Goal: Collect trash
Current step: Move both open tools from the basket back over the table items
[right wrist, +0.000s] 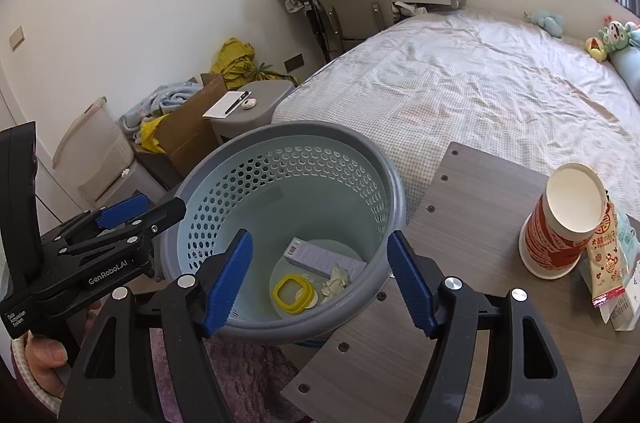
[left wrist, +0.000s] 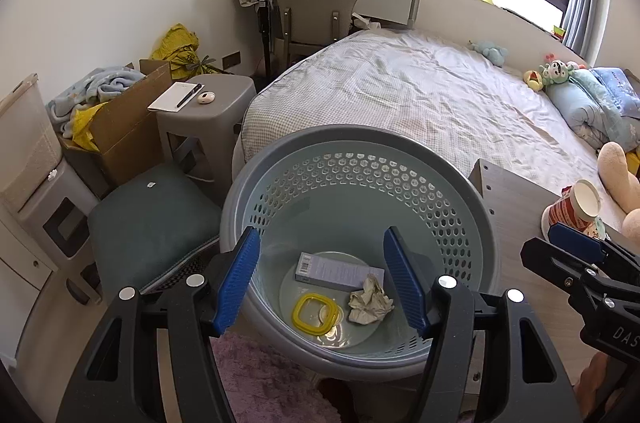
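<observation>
Trash already lies at the bottom of the perforated blue-grey basket (left wrist: pixel 352 159): a crumpled paper wad (left wrist: pixel 370 303), a yellow square ring (left wrist: pixel 315 313) and a flat grey box (left wrist: pixel 338 270). Both grippers hover above the basket rim, the left gripper (left wrist: pixel 322 283) spread wide and empty, the right gripper (right wrist: pixel 320 279) likewise spread and holding nothing. On the wooden table (right wrist: pixel 472 199) beside the basket stand a red paper cup (right wrist: pixel 560 223) and a snack wrapper (right wrist: pixel 610 259).
</observation>
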Available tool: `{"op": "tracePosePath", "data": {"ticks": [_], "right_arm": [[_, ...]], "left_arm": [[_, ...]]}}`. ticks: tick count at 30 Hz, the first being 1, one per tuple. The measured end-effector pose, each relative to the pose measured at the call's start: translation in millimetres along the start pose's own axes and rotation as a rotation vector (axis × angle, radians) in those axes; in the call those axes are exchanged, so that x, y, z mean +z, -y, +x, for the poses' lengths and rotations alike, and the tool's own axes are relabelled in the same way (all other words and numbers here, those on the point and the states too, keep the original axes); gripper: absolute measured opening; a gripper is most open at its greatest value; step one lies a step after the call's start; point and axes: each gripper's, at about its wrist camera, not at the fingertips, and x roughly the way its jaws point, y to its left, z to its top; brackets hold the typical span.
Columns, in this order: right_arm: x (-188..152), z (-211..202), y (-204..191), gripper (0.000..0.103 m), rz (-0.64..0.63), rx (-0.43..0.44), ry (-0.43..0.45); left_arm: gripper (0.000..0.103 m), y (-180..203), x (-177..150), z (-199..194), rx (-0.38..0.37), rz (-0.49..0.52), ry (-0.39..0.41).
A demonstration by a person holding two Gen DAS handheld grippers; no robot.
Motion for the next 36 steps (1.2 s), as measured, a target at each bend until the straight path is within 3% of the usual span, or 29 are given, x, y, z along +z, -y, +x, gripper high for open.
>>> {"op": "tracePosePath", "data": {"ticks": [20, 36], "right_arm": [[-40, -62, 73, 0.070, 0.144, -0.064, 0.058], [-89, -127, 156, 0.073, 0.274, -0.247, 0.107]], "left_arm": [[0.062, 97, -16, -13, -0.107, 0.134, -0.022], [0.062, 179, -30, -12, -0.215, 0.233, -0.057]]}}
